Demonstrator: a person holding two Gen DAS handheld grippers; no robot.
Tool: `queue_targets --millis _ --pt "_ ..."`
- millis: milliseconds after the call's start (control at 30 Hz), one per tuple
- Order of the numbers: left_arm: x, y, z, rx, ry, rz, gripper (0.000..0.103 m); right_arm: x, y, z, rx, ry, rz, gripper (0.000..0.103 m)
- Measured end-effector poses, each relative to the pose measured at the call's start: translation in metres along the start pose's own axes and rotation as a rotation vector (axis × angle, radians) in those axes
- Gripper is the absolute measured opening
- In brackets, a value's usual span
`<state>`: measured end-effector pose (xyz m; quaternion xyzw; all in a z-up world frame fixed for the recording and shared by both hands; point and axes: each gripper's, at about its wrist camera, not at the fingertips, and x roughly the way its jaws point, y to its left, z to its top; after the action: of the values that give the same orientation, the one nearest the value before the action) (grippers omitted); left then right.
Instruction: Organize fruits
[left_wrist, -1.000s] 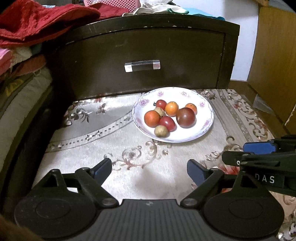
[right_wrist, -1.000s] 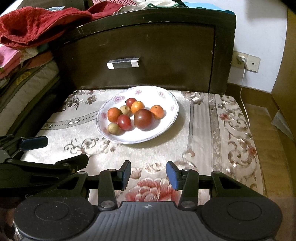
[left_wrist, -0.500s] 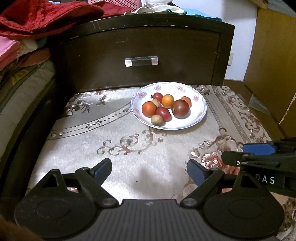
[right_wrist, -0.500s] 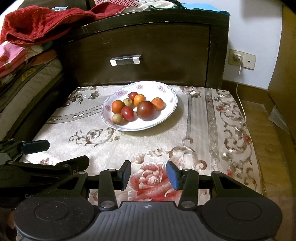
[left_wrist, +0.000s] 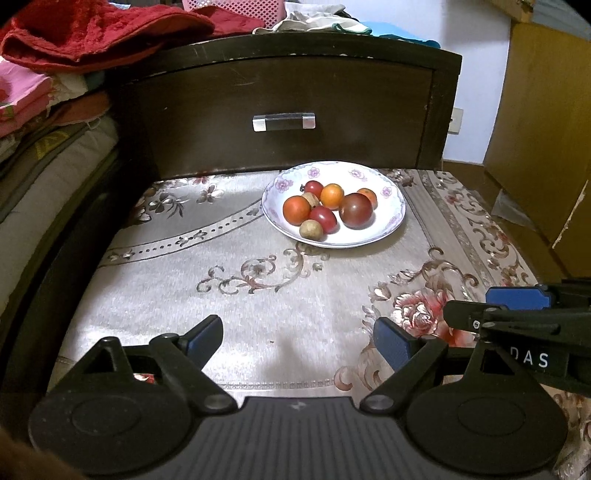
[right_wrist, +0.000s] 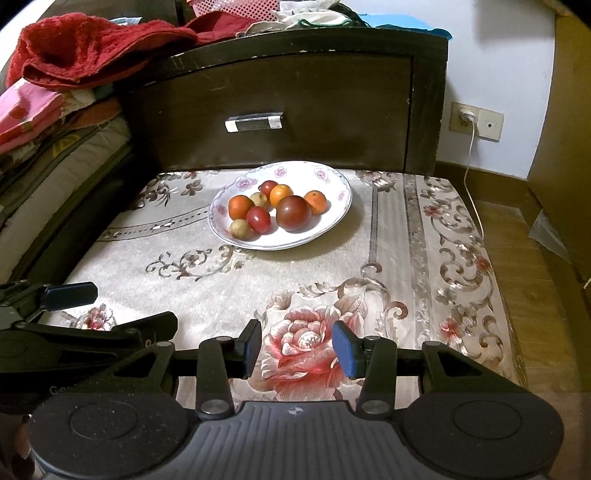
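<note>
A white floral plate (left_wrist: 391, 192) (right_wrist: 340, 192) sits at the back of a cloth-covered stool and holds several small fruits: a dark red tomato (left_wrist: 356, 210) (right_wrist: 293, 213), orange fruits (left_wrist: 331, 195) (right_wrist: 280, 194), red tomatoes (left_wrist: 323, 219) (right_wrist: 258, 219) and small brown longans (left_wrist: 311, 229) (right_wrist: 239, 228). My left gripper (left_wrist: 297, 339) is wide open and empty above the near cloth. My right gripper (right_wrist: 296, 349) is open and empty near the front edge, and it also shows in the left wrist view (left_wrist: 517, 314). Both are well short of the plate.
A dark wooden drawer front with a clear handle (left_wrist: 283, 122) (right_wrist: 254, 121) stands right behind the plate. Red cloth (left_wrist: 92, 33) and folded bedding (right_wrist: 33, 122) pile at the left. A wall socket with a cable (right_wrist: 471, 122) and wooden panels (left_wrist: 543, 110) are at the right.
Both grippers have drawn back from the plate, which now looks smaller and farther off. Jaw openings are unchanged. The fruits have not moved.
</note>
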<state>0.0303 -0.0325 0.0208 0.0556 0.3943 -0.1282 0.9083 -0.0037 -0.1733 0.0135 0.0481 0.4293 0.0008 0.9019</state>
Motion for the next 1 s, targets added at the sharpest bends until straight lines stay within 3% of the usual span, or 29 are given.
queue_targets --millis 1000 --pt "-0.010 -0.005 -0.013 0.036 -0.001 0.011 0.094 -0.011 0.003 -0.015 -0.001 -0.004 -0.028 0.041"
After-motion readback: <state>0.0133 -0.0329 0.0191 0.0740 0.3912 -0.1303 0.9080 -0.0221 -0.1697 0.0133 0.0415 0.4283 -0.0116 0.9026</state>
